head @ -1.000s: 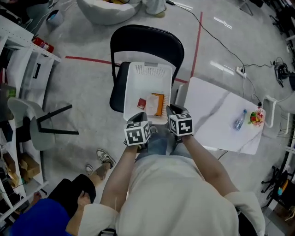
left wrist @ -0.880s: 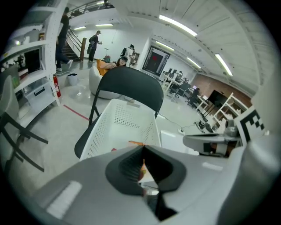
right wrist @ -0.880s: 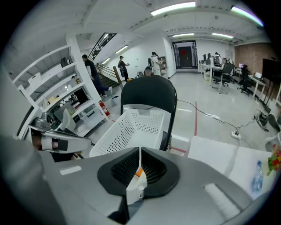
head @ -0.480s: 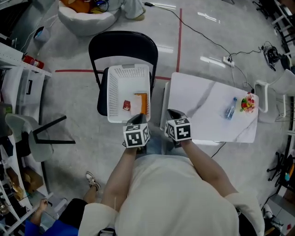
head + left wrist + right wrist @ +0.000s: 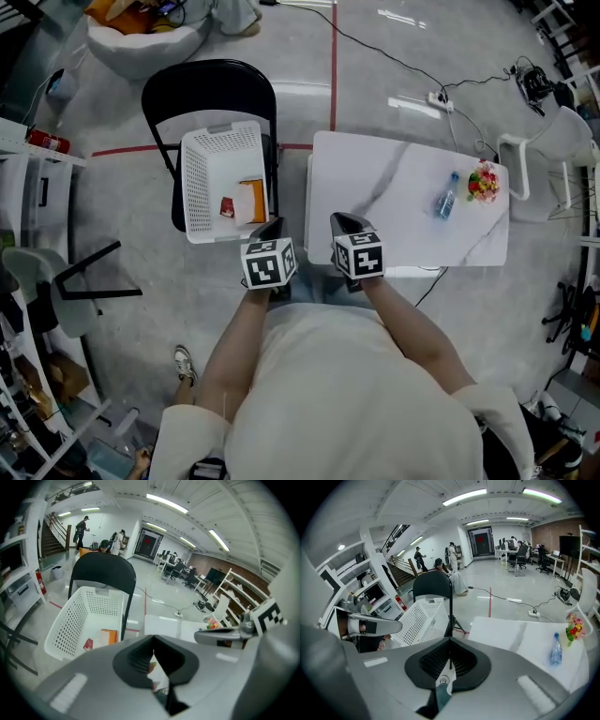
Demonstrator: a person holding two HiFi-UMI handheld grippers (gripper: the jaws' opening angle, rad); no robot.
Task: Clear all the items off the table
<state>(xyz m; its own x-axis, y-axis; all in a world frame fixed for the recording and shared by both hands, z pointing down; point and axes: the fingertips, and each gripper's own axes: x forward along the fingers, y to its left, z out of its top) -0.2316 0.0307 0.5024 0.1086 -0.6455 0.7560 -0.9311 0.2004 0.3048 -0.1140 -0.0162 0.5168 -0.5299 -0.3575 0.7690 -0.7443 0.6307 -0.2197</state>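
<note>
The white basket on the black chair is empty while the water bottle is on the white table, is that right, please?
Not quite: the head view shows the white basket on the black chair holding an orange box and a red packet, not empty. The water bottle is on the white table.

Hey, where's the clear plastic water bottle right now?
In the head view, the clear plastic water bottle is on the white marble-patterned table, toward its right end, just left of the small colourful bunch.

shirt [image 5: 356,403]: plain cream, short sleeves
left gripper [image 5: 153,638]: grey shell, ribbed black pads [image 5: 138,656]
right gripper [image 5: 450,640]: same deal
marker cubes [image 5: 269,263]: white, black squares
</note>
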